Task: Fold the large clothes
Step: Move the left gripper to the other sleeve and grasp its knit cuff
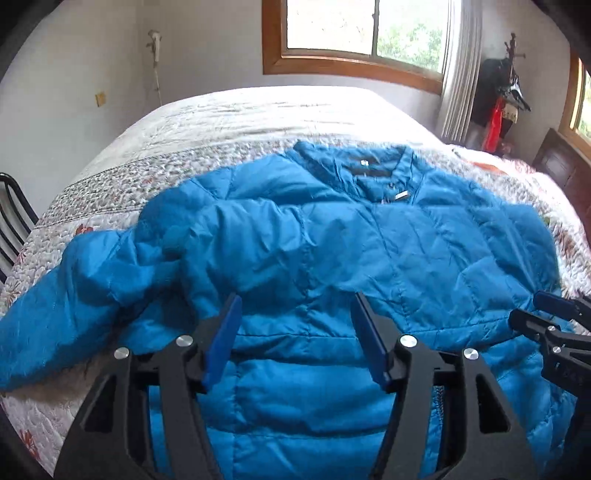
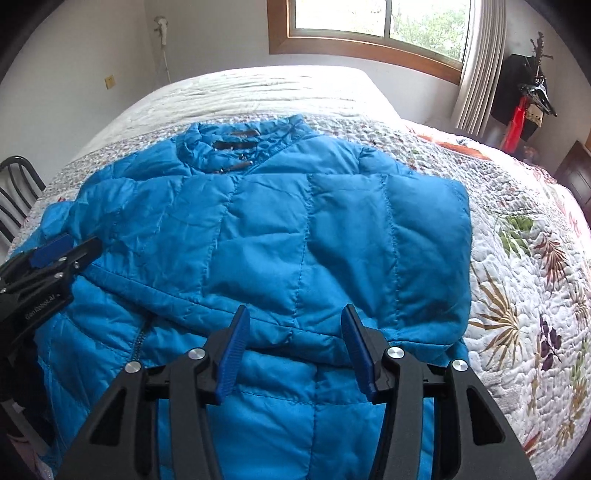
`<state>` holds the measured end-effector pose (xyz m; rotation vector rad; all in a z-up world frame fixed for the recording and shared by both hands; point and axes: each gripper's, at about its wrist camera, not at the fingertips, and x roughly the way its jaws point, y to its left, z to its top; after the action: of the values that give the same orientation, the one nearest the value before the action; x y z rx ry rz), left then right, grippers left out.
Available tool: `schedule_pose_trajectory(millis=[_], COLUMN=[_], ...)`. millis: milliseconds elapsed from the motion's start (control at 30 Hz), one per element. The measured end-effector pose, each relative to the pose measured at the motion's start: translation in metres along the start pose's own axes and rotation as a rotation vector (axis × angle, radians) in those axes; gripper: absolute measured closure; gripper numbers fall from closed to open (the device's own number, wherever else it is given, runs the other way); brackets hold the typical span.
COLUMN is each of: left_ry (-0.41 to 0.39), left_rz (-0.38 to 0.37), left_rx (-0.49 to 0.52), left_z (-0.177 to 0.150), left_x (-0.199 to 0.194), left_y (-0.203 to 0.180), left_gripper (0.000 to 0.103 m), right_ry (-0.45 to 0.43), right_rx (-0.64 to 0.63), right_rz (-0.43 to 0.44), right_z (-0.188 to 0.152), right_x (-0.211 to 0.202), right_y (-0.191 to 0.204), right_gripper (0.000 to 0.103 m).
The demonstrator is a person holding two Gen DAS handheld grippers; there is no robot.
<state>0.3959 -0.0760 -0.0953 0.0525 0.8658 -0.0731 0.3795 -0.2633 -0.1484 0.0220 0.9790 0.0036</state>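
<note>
Left wrist view: I have the left gripper (image 1: 295, 310) angled down over the jacket (image 1: 332, 240). Its jaws stand spread, with blue fabric visible between them but the pads not pressing on it. The jacket lies front up on the bed (image 1: 221, 110), collar (image 1: 354, 162) toward the far edge, hem toward the near edge under my tool. One sleeve (image 1: 74, 288) trails bunched toward the left edge of the bed. The right gripper (image 1: 543, 314) shows at the right of the frame, low over the jacket near its right side. A chair (image 1: 14, 225) stands off the bed's left edge. A window (image 1: 365, 33) sits in the far wall.

Right wrist view: I have the right gripper (image 2: 295, 317) pointing down at the jacket (image 2: 295, 229), jaws spread, nothing pinched; the pads sit above a horizontal fold in the fabric. The jacket's right side is folded in, leaving a straight edge well short of the bed's (image 2: 535, 277) right edge. The zip (image 2: 138, 341) runs down near the lower left. The left gripper (image 2: 70, 247) enters from the left, low over the jacket near its left side. The collar (image 2: 240, 140) points to the far edge.
</note>
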Motion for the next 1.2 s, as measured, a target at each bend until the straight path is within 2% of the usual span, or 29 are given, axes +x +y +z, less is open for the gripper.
schedule_pose_trajectory(millis=[133,467,633,733,800,900,967,1067,1200], left_ry=[0.071,0.053,0.051,0.056,0.044,0.039,0.051,0.078,0.107], left_rz=[-0.016,0.001,-0.003,-0.016,-0.027,-0.014,0.025,0.127,0.273], left_rx=[-0.004,0.021,0.018,0.021,-0.003,-0.095,-0.158,-0.299,-0.521], left_z=[-0.003,-0.012,-0.01,-0.008,-0.007,-0.009,-0.016,-0.038,-0.087], left_x=[0.023,0.027,0.025,0.01,-0.006,-0.034,-0.047,-0.065,-0.089], left_y=[0.002,0.0,0.0,0.005,0.018,0.069,0.11,0.189,0.293], left_gripper=[0.041,0.041,0.04,0.028,0.027,0.022,0.021,0.021,0.021], right_ry=[0.013,-0.003,-0.003,-0.038,-0.037,-0.012,-0.019,-0.017,-0.012], right_rx=[0.007,0.005,0.011,0.012,0.029,0.089,0.116,0.178,0.263], right_rz=[0.002,-0.016,0.002,0.021,0.019,0.054,0.044,0.035,0.011], right_z=[-0.001,-0.005,-0.002,0.002,0.004,0.006,0.008,0.01,0.008], right_x=[0.008,0.018,0.009,-0.014,-0.025,-0.034,-0.039,-0.043,-0.046], right_y=[-0.001,0.002,0.0,-0.002,-0.008,-0.024,-0.037,-0.063,-0.103], right_gripper=[0.052,0.052,0.05,0.049,0.049,0.049,0.049,0.049,0.049])
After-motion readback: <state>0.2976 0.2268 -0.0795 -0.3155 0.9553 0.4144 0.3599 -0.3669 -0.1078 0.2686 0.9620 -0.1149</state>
